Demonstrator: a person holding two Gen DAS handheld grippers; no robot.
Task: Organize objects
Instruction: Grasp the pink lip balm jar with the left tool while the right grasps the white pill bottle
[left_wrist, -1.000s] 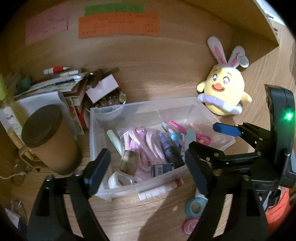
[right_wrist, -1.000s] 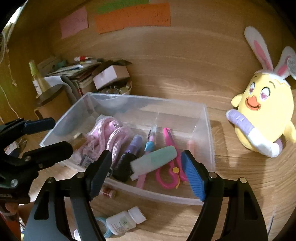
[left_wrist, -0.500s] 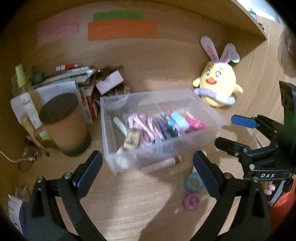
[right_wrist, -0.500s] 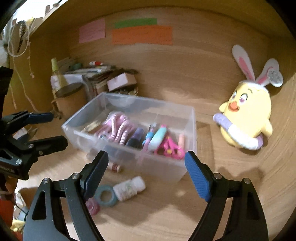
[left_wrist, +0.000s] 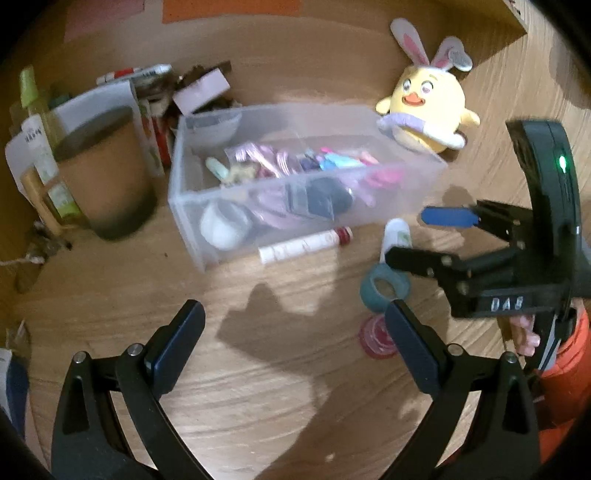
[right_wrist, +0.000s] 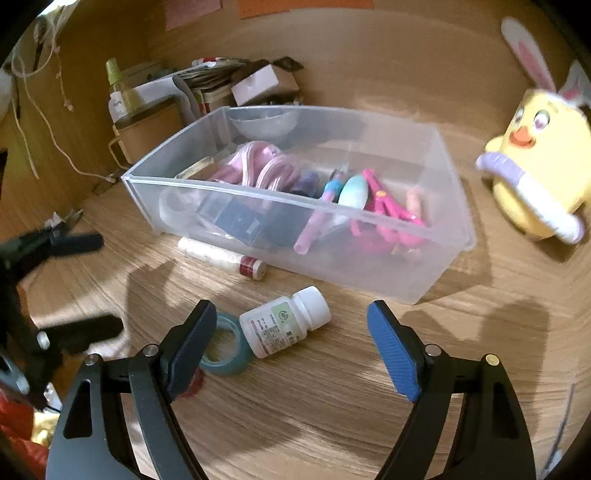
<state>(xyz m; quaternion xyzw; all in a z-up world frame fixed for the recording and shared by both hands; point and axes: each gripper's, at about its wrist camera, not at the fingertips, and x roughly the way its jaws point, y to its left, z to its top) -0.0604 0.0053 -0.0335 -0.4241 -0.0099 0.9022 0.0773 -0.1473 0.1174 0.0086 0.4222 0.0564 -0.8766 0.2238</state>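
Wood-grain bench (right_wrist: 332, 406): right hand-held gripper (right_wrist: 291, 347), closing empty around the bottle (right_wrist: 284, 326), could knock it rolling.

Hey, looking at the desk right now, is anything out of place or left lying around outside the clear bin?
Yes. Four small things lie loose on the desk in front of the clear bin rather than in it: a white pill bottle tipped on its side, a teal tape roll touching it, a red-capped tube against the bin's front wall, and a pink round item.
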